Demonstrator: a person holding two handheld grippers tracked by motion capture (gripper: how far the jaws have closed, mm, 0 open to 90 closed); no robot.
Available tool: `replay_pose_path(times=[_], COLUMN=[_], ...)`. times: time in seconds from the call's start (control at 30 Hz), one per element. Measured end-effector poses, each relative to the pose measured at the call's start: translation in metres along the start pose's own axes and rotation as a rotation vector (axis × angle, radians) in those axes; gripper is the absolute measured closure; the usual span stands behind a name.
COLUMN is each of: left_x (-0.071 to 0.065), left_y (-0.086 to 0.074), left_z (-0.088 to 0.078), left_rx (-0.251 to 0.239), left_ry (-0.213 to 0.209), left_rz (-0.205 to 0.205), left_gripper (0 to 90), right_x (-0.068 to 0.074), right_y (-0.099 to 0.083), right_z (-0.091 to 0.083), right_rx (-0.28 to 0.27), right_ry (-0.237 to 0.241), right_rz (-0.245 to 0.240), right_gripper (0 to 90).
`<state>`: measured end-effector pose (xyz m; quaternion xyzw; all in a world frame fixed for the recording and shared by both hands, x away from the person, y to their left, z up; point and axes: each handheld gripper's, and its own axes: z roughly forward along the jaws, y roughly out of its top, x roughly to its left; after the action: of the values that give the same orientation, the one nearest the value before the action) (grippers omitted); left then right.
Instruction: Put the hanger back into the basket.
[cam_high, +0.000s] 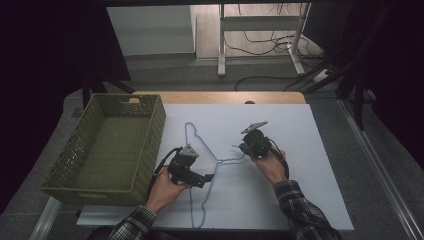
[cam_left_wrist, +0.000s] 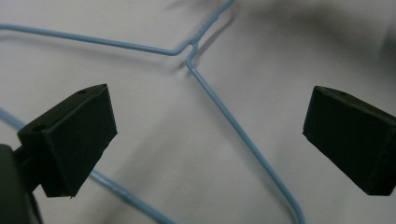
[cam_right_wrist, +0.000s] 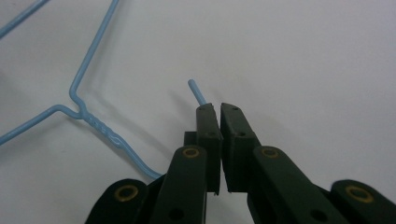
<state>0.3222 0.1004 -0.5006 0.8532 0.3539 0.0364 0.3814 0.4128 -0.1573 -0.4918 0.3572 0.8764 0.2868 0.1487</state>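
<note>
Right of the table's middle, the right gripper (cam_high: 243, 146) had its two black jaws pressed together on the hook end of a thin light-blue wire coat hanger (cam_high: 205, 165). From the right gripper view, the right gripper (cam_right_wrist: 215, 108) showed the jaws nearly meeting, with the cut tip of the hanger's hook (cam_right_wrist: 196, 91) poking out just beyond them and the rest of the hook curving away to the left toward the twisted neck (cam_right_wrist: 100, 125). The hanger lay flat on the white sheet-covered table (cam_high: 300, 150), its neck between the two hands, one shoulder running to the far side and the other toward the near edge.

To the left of the neck, the left gripper (cam_high: 207, 179) was held low over the hanger, pointing right. In the left gripper view, the left gripper (cam_left_wrist: 210, 135) stood with its jaws wide apart and pressing on nothing; one arm of the wire hanger (cam_left_wrist: 243, 135) ran on the sheet between them, and the neck bend (cam_left_wrist: 187, 46) lay just beyond them. Neither pad touched the wire.

A green woven plastic basket (cam_high: 150, 145) stood at the left side of the table, just beside the left hand (cam_high: 165, 187) and apart from the hanger. The right hand (cam_high: 270, 165) sat near the neck, on its right.
</note>
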Motion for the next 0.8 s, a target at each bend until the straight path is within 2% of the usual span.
replay_pose_path(times=[0.03,0.17,0.2,0.23,0.27,0.3,0.33,0.37,0.43,0.47,0.53,0.57,0.67,0.73,0.77,0.8], left_x=[-0.001,-0.002,-0.002,-0.002,-0.002,-0.002,-0.001,-0.001,-0.001,0.002,0.003,0.004,0.004,0.004,0.004,0.003], left_y=[0.002,0.006,0.010,0.010,0.012,0.015,0.017,0.018,0.018,0.018,0.018,0.018,0.019,0.019,0.019,0.019], left_z=[0.005,0.015,0.023,0.023,0.030,0.036,0.041,0.044,0.046,0.048,0.048,0.048,0.048,0.048,0.048,0.046], left_rx=[0.033,0.074,0.086,0.086,0.096,0.119,0.130,0.140,0.138,0.143,0.138,0.143,0.152,0.153,0.153,0.153], left_ry=[0.011,0.021,0.020,0.020,0.012,0.031,0.031,0.039,0.047,0.040,0.039,0.014,-0.001,-0.024,-0.024,-0.023], left_rz=[-0.004,0.003,0.003,0.003,-0.008,-0.002,-0.003,-0.012,-0.025,-0.055,-0.065,-0.082,-0.086,-0.111,-0.111,-0.138], left_gripper=[3.3,9.3,16.6,20.3,20.3,25.8,36.6,40.1,49.1,53.4,57.3,60.2,64.7,73.1,73.8,74.8], right_x=[0.001,0.004,0.005,0.005,0.005,0.006,0.006,0.007,0.007,0.008,0.008,0.009,0.010,0.011,0.011,0.012], right_y=[0.001,0.003,0.004,0.004,0.004,0.005,0.005,0.005,0.005,0.005,0.005,0.006,0.006,0.007,0.007,0.007], right_z=[-0.003,-0.006,-0.009,-0.009,-0.010,-0.012,-0.014,-0.015,-0.016,-0.017,-0.018,-0.019,-0.019,-0.020,-0.020,-0.021], right_rx=[-0.004,-0.003,-0.007,-0.007,-0.010,-0.014,-0.021,-0.021,-0.022,-0.024,-0.025,-0.028,-0.030,-0.031,-0.031,-0.032], right_ry=[0.000,-0.004,-0.003,-0.003,-0.003,-0.002,-0.001,0.000,0.000,0.000,0.000,0.001,0.000,-0.001,-0.001,-0.005], right_rz=[-0.006,-0.009,-0.009,-0.009,-0.009,-0.006,-0.007,-0.008,-0.009,-0.012,-0.013,-0.011,-0.013,-0.014,-0.014,-0.014], right_gripper=[86.7,86.7,86.7,86.7,86.7,86.7,86.6,86.6,86.6,86.6,86.6,86.5,86.5,86.5,86.5,86.4])
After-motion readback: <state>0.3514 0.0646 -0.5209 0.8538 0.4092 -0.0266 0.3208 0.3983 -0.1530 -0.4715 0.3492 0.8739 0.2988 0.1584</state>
